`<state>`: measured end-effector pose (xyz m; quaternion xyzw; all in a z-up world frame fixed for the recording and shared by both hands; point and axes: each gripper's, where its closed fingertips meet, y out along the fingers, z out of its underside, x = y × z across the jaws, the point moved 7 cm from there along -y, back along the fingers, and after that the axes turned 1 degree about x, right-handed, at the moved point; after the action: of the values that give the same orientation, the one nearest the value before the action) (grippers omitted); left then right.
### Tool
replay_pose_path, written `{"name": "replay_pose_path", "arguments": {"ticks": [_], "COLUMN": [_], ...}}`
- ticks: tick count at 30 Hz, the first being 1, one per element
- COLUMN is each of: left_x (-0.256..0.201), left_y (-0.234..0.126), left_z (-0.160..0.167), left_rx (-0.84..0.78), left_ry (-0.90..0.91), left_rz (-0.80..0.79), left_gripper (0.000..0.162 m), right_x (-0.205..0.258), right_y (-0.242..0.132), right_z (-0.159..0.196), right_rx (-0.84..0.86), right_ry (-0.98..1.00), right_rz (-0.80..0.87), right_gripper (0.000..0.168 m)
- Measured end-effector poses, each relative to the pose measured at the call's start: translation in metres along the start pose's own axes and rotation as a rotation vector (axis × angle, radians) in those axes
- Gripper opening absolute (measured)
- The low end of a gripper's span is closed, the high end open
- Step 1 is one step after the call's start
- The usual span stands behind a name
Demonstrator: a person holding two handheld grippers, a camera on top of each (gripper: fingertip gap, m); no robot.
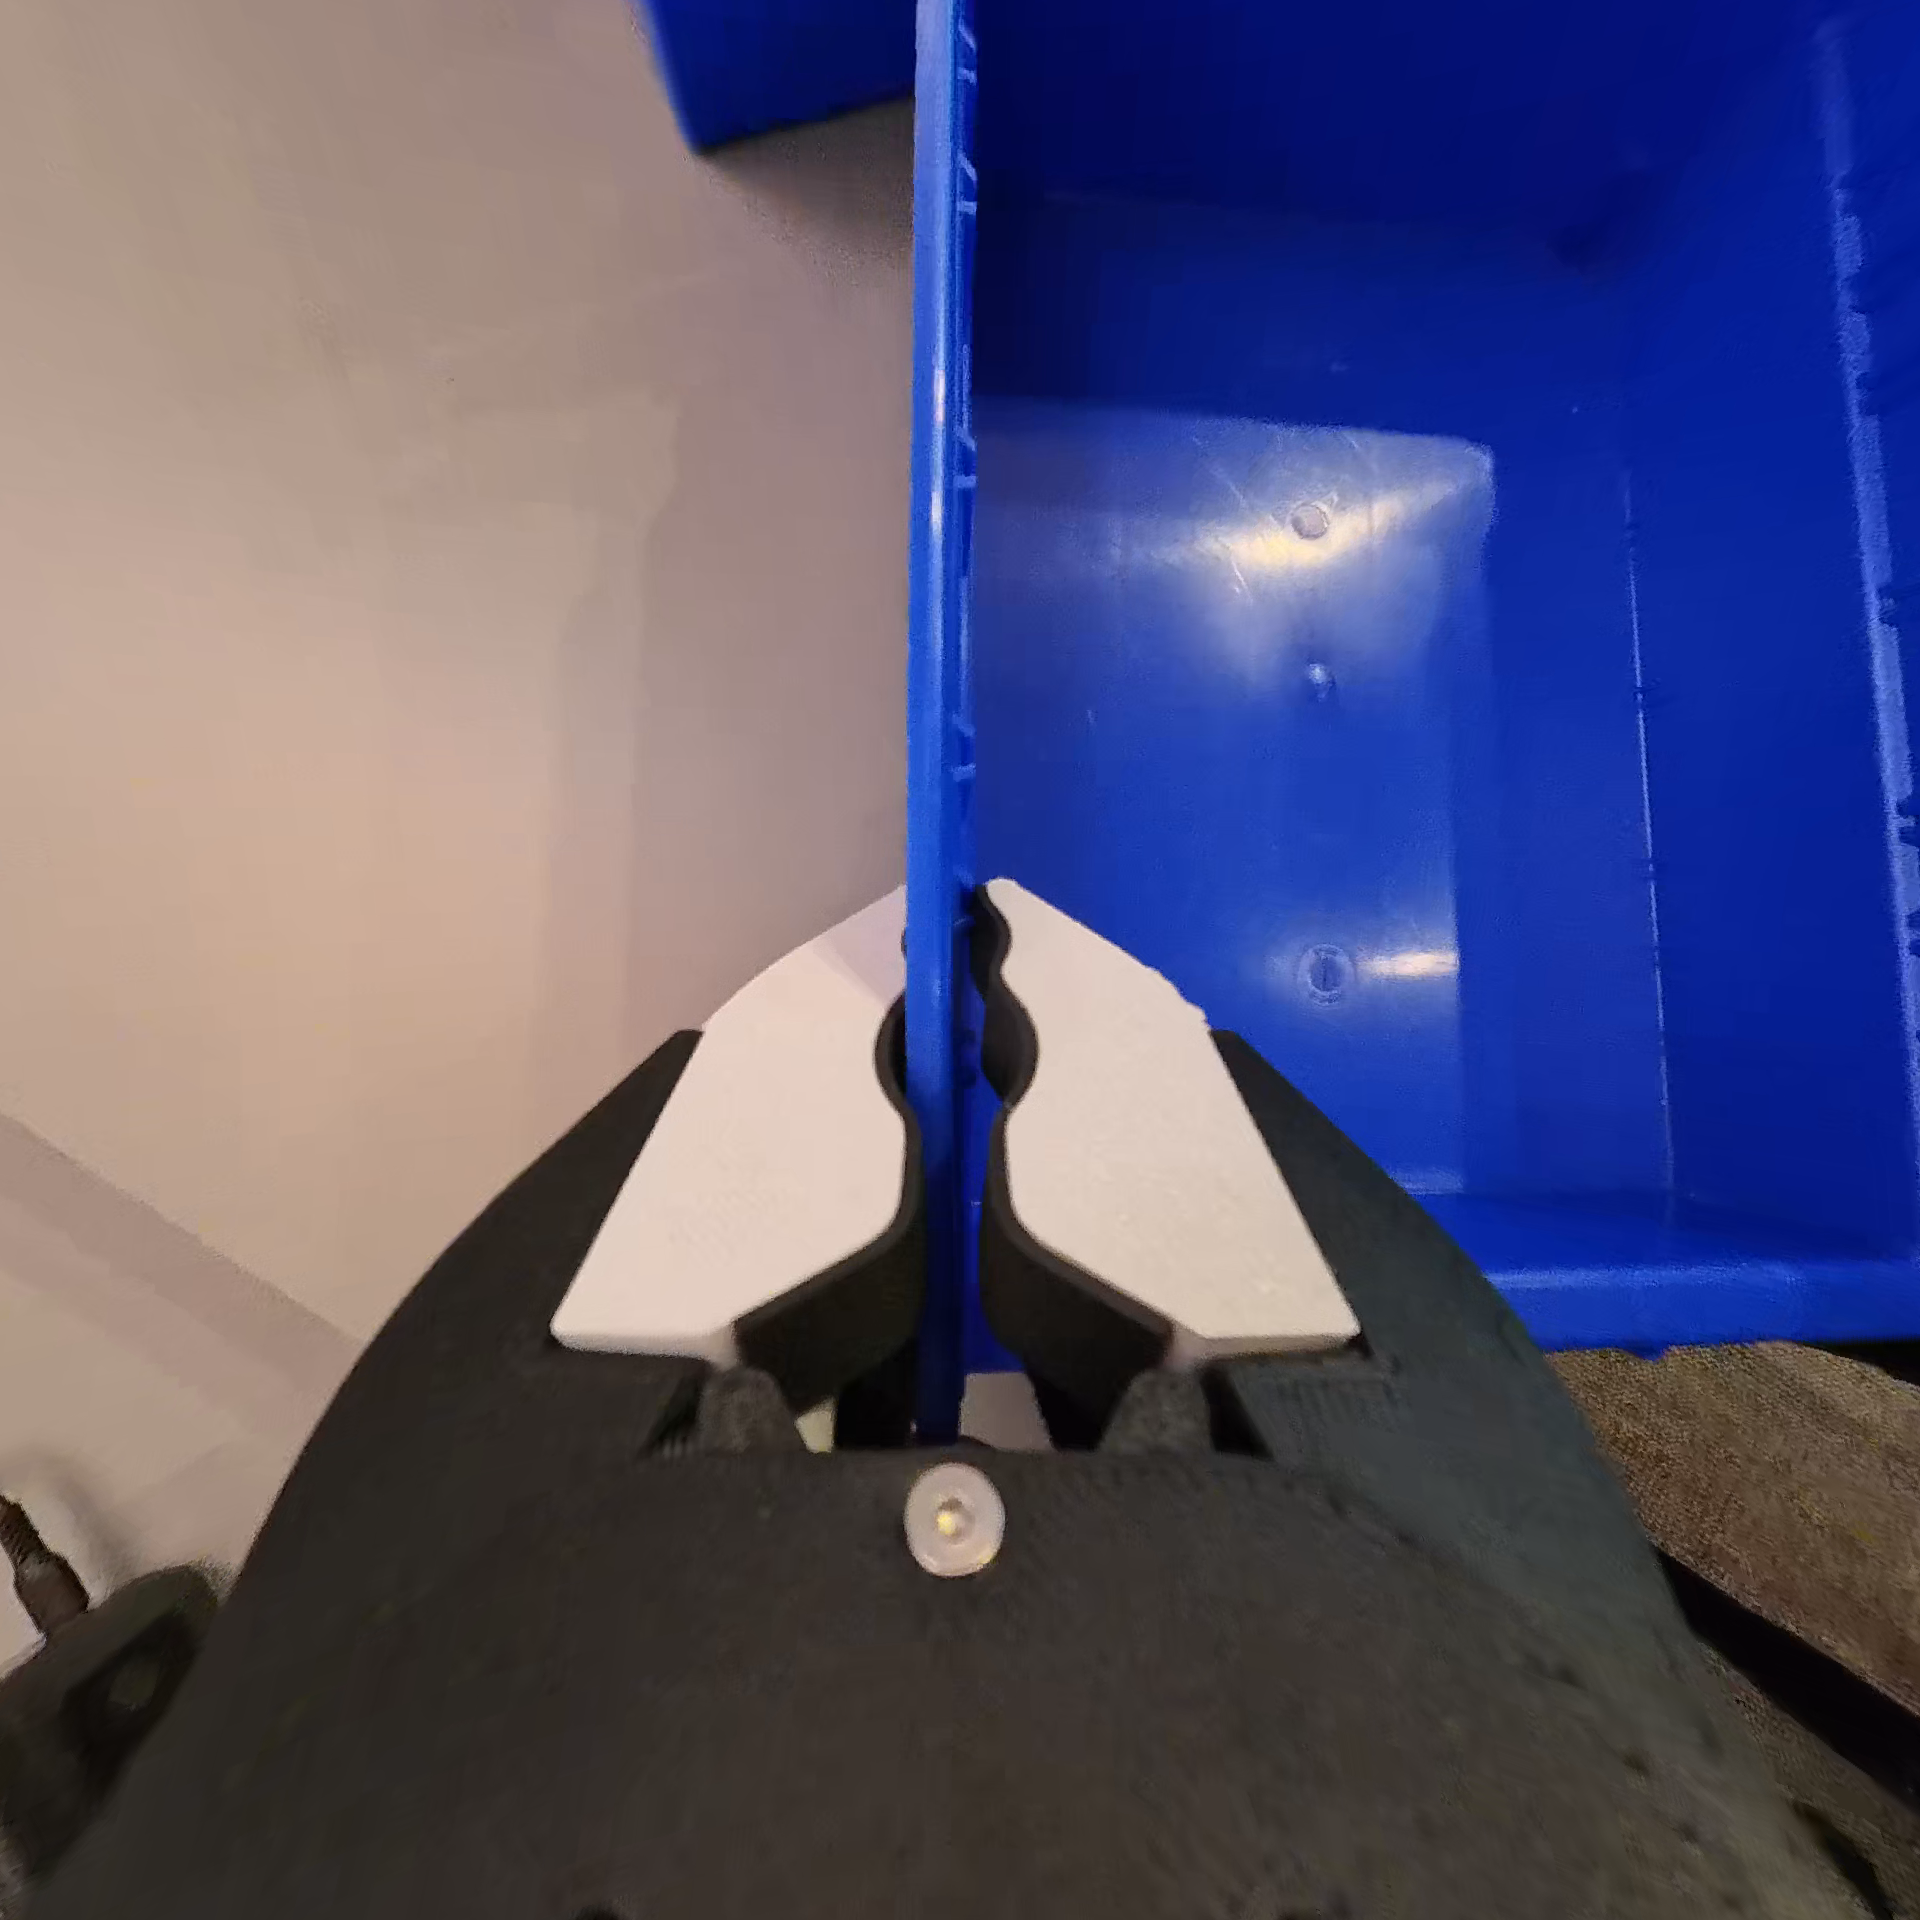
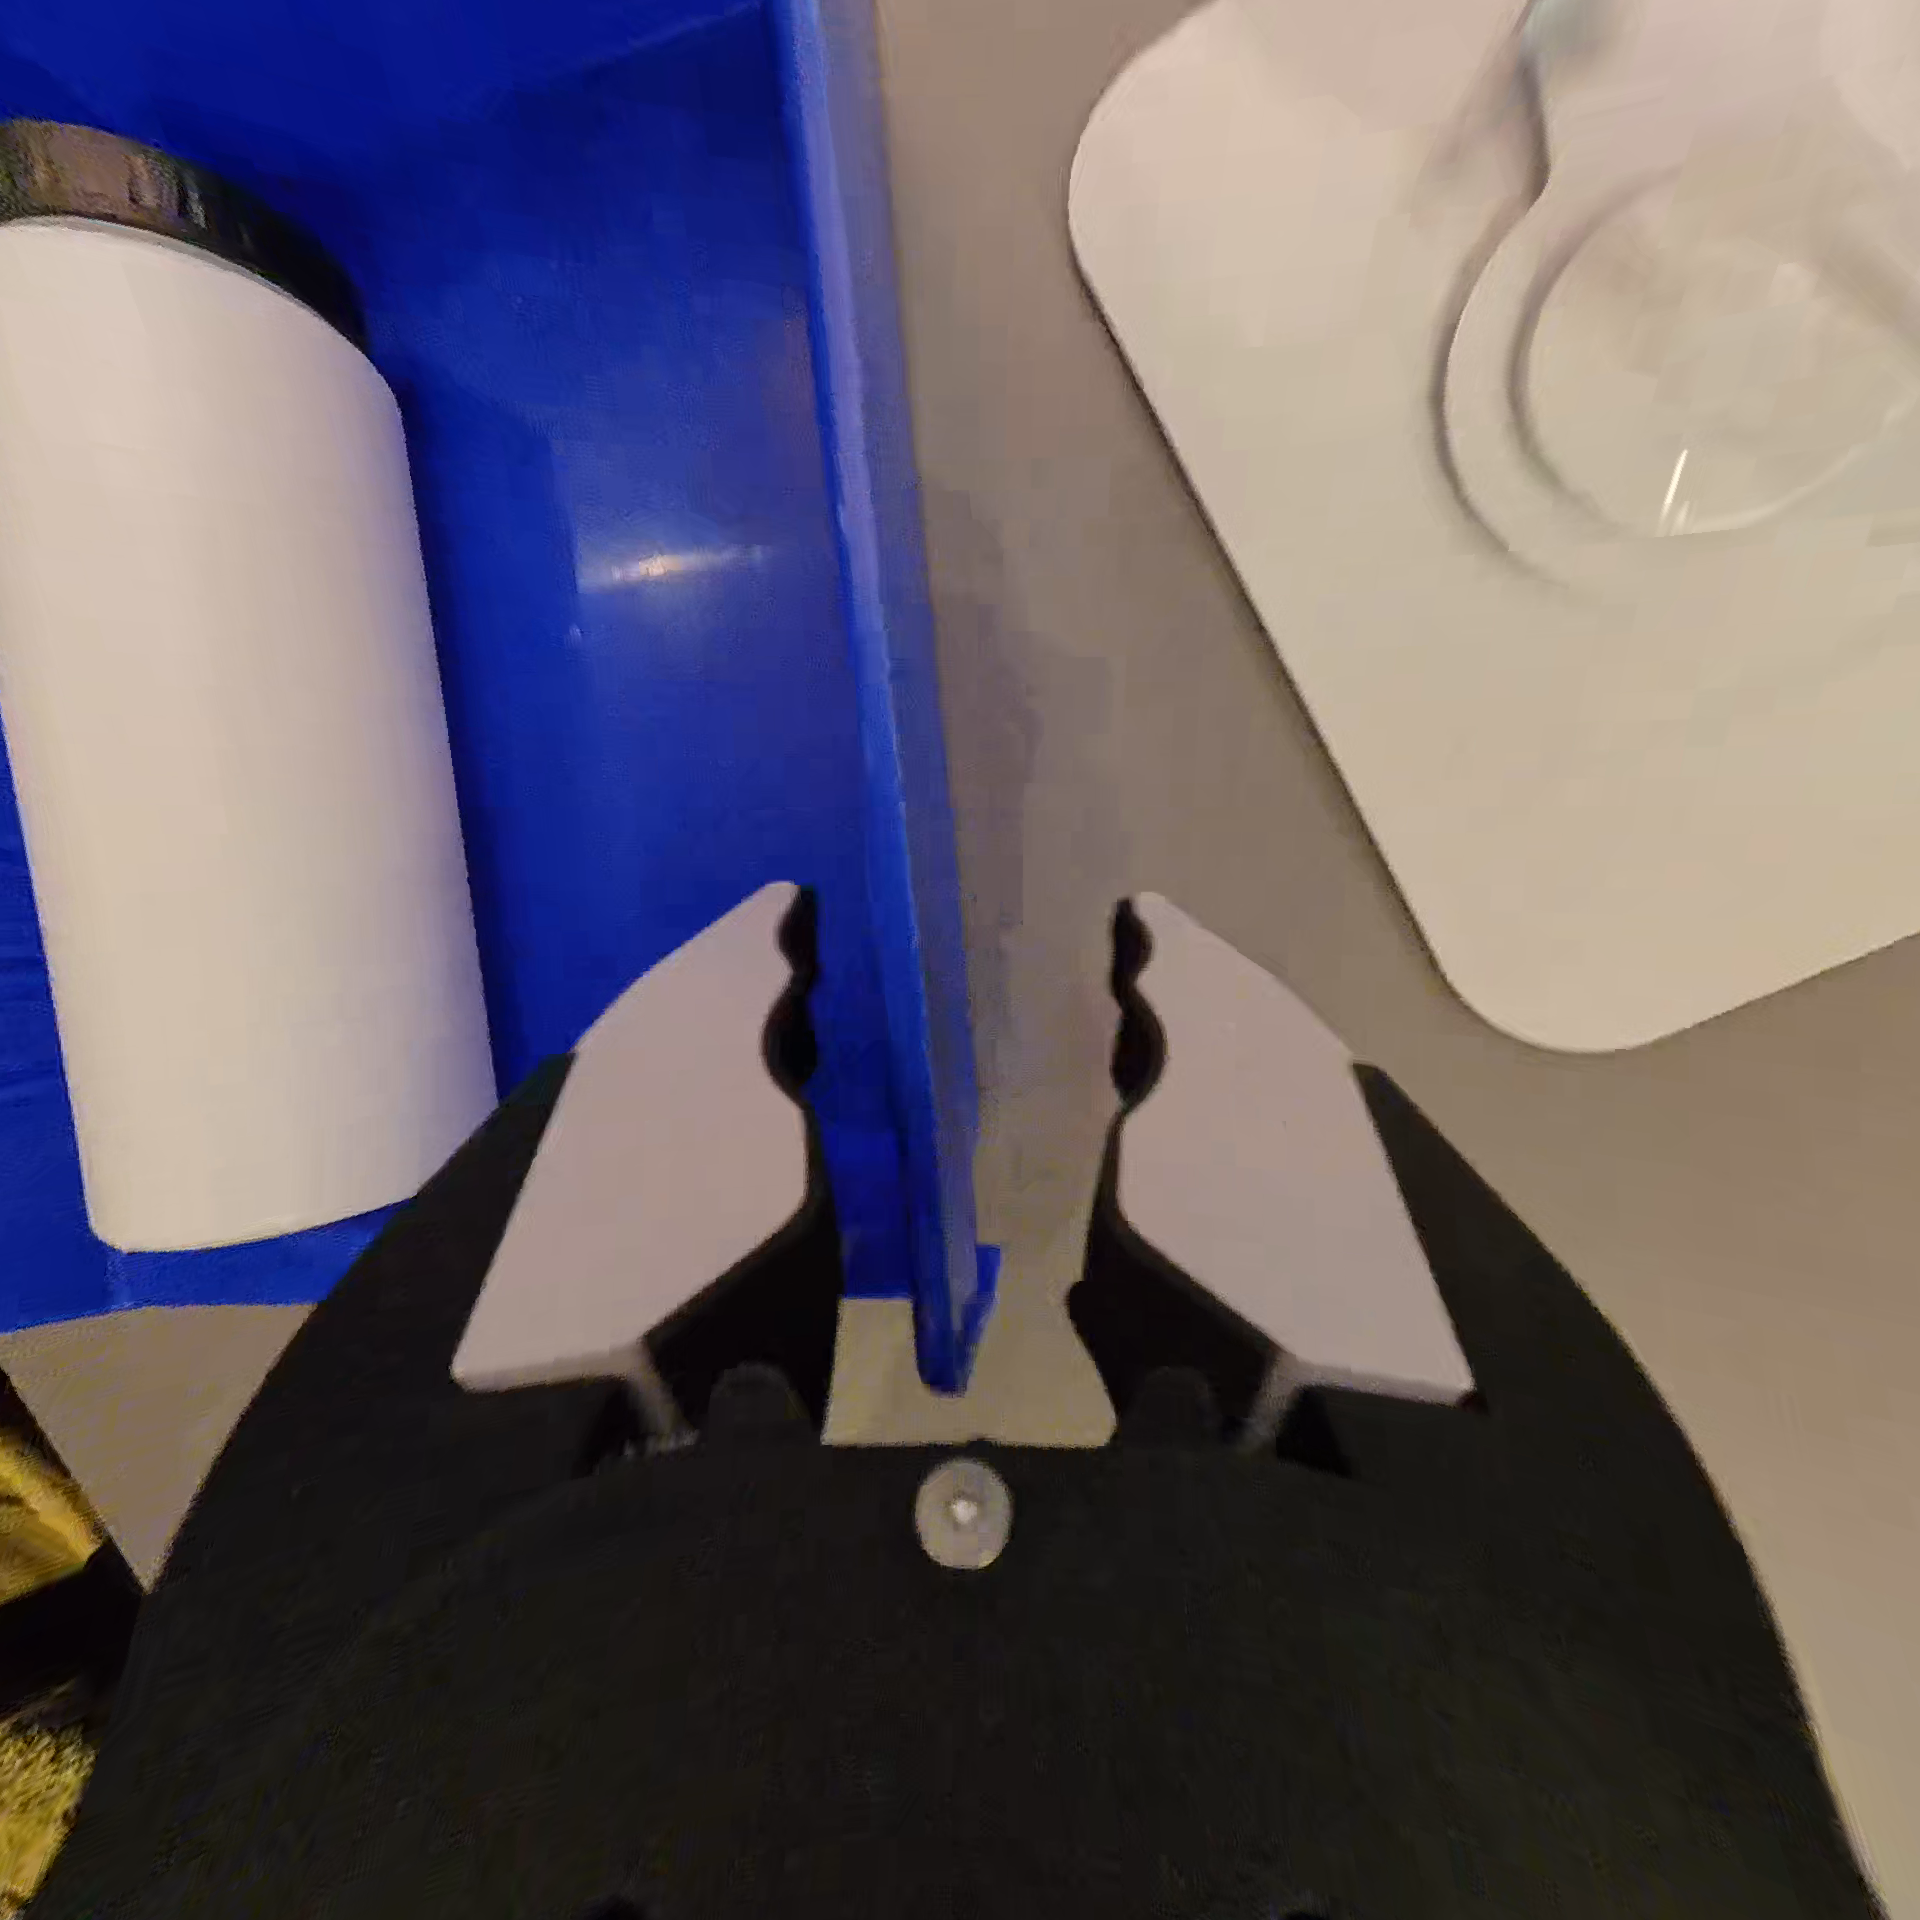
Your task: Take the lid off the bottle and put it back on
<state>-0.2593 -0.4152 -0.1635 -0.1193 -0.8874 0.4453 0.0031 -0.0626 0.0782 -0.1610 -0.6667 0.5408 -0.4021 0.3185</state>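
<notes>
A white bottle (image 2: 229, 727) with a black lid (image 2: 156, 197) lies on its side inside a blue plastic bin (image 2: 644, 468), at the left of the right wrist view. My right gripper (image 2: 961, 914) is open and straddles the bin's right wall (image 2: 883, 727), one finger inside and one outside, not touching the bottle. In the left wrist view my left gripper (image 1: 940, 904) is shut on the left wall (image 1: 935, 520) of the blue bin (image 1: 1351, 727). The bottle does not show in that view.
A white tray (image 2: 1507, 727) with a clear glass vessel (image 2: 1662, 364) on it lies on the grey table to the right of the bin. A second blue bin (image 1: 769, 73) shows at the top of the left wrist view. Grey fabric (image 1: 1766, 1507) lies at lower right there.
</notes>
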Motion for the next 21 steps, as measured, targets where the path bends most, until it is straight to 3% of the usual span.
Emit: {"name": "replay_pose_path", "arguments": {"ticks": [3, 5, 7, 8, 13, 15, 21], "left_x": [0.0, -0.002, -0.004, -0.005, -0.006, -0.008, -0.01], "left_y": [-0.004, -0.004, -0.003, -0.002, 0.001, 0.001, 0.001], "left_z": [0.006, 0.006, 0.005, 0.004, 0.0, 0.0, 0.0], "left_rx": [-0.017, -0.027, -0.022, -0.021, -0.021, -0.016, -0.026], "left_ry": [-0.012, -0.014, -0.004, 0.001, 0.002, 0.004, 0.003], "left_rz": [-0.005, -0.01, -0.011, -0.008, -0.001, -0.003, 0.001], "left_gripper": [0.006, 0.006, 0.006, 0.006, 0.006, 0.006, 0.006], "right_x": [0.014, 0.033, 0.064, 0.079, 0.138, 0.152, 0.172], "right_y": [-0.026, -0.045, -0.046, -0.04, 0.013, 0.031, 0.086], "right_z": [-0.007, 0.01, 0.033, 0.043, 0.045, 0.031, -0.032], "right_rx": [-0.125, -0.142, -0.058, -0.011, 0.076, 0.086, 0.051], "right_ry": [-0.06, -0.165, -0.323, -0.393, -0.569, -0.58, -0.531], "right_rz": [-0.012, -0.069, -0.232, -0.287, -0.431, -0.492, -0.472], "right_gripper": [0.056, 0.039, 0.007, 0.001, 0.002, 0.0, 0.002]}}
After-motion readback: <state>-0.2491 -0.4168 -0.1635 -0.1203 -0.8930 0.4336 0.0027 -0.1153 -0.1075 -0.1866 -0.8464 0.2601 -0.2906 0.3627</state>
